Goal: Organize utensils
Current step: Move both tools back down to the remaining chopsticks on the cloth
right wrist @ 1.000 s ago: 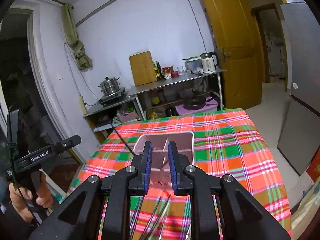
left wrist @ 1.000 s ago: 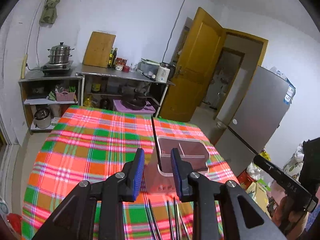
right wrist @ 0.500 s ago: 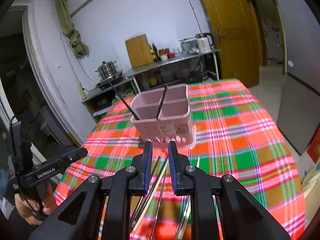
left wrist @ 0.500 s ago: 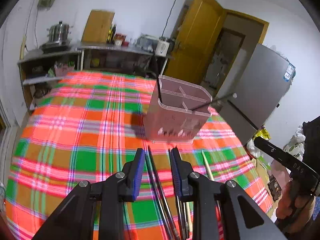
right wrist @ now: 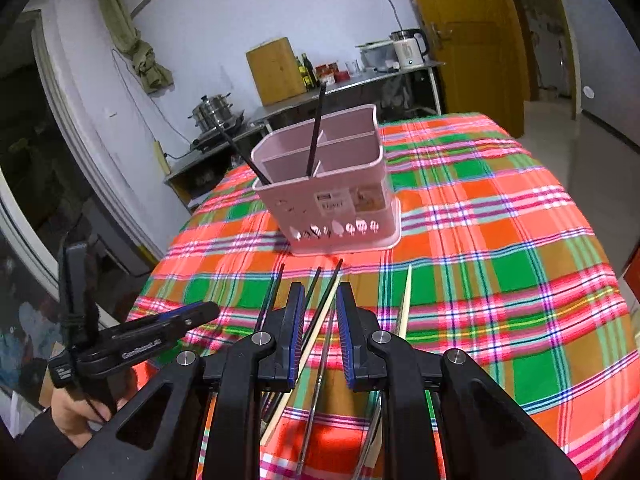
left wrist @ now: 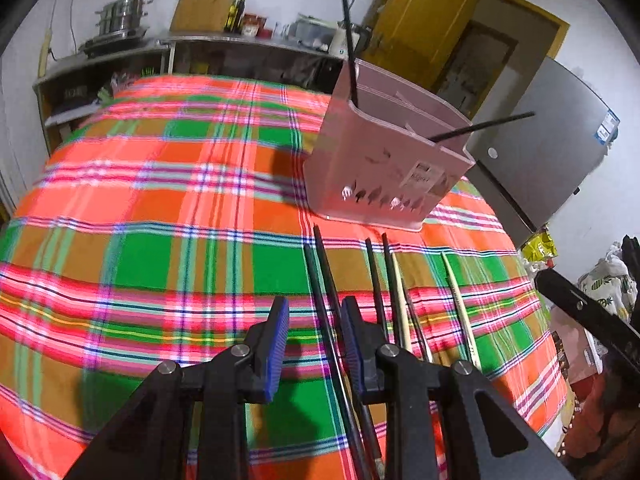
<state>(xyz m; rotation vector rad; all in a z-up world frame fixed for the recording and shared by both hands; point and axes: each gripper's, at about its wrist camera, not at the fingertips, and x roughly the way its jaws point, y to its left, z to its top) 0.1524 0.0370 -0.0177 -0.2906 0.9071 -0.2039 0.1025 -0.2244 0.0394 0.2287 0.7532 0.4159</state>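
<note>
Checked cloth covers the bench (left wrist: pixel 160 208); chopsticks (right wrist: pixel 320 320) lie loose before the pink holder (right wrist: pixel 332 184). Left tongs (left wrist: pixel 312 340) and right tongs (right wrist: pixel 318 332) stand narrow, empty. Better to straddle one stick, then close gently.

The left gripper (left wrist: pixel 313 334) and the right gripper (right wrist: pixel 318 322) both tilt downward toward twelve o'clock, jaws parted with nothing clamped between the blue pads, while a hand (right wrist: pixel 78 412) grips the left one's handle.
</note>
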